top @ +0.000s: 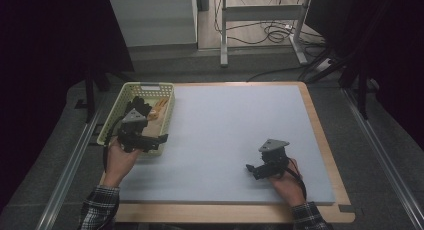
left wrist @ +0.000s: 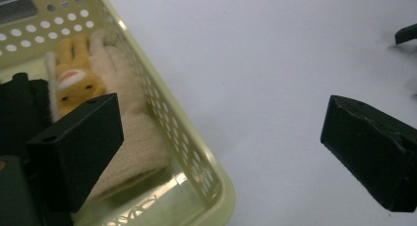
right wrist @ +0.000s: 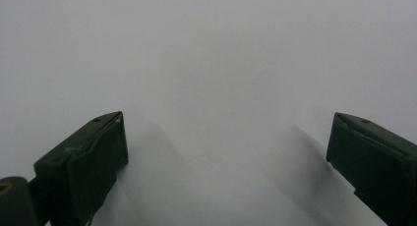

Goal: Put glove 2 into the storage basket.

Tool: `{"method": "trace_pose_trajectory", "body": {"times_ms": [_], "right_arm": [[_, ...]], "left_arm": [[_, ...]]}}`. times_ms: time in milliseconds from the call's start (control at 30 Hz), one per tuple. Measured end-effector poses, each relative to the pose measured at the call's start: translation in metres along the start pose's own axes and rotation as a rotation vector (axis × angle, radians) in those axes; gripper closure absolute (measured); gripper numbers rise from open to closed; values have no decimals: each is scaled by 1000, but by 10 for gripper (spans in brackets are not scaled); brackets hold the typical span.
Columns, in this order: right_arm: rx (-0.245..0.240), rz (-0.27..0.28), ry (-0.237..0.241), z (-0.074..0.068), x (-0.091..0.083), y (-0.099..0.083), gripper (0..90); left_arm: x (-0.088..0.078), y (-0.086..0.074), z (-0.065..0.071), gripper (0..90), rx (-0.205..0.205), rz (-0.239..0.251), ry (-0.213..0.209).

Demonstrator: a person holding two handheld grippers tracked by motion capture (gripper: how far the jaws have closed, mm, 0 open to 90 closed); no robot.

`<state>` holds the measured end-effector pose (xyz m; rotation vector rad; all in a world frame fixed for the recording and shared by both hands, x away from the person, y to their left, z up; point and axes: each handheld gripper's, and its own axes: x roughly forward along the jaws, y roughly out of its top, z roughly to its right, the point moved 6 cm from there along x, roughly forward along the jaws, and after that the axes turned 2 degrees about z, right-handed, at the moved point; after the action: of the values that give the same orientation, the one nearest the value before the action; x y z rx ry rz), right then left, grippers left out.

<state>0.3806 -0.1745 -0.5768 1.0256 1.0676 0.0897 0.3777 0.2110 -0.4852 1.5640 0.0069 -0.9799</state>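
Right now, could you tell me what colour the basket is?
The basket is pale yellow-green, best seen in the left gripper view.

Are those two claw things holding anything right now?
No. The left gripper is open over the basket rim, the right gripper open over the bare mat.

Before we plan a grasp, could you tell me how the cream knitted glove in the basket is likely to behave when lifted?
The glove looks soft and knitted, so it would probably droop from the jaws. It seems light. Lying against the basket wall, it may drag along it.
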Motion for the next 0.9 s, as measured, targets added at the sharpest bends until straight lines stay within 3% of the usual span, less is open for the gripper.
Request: {"method": "trace_pose_trajectory", "body": {"times_ms": [467, 900], "right_arm": [[-1, 1, -2, 0, 0, 0, 17], [-3, 2, -3, 0, 0, 0, 17]], "left_arm": [[10, 4, 27, 29, 46, 4, -51], [31, 3, 62, 29, 86, 0, -132]]}}
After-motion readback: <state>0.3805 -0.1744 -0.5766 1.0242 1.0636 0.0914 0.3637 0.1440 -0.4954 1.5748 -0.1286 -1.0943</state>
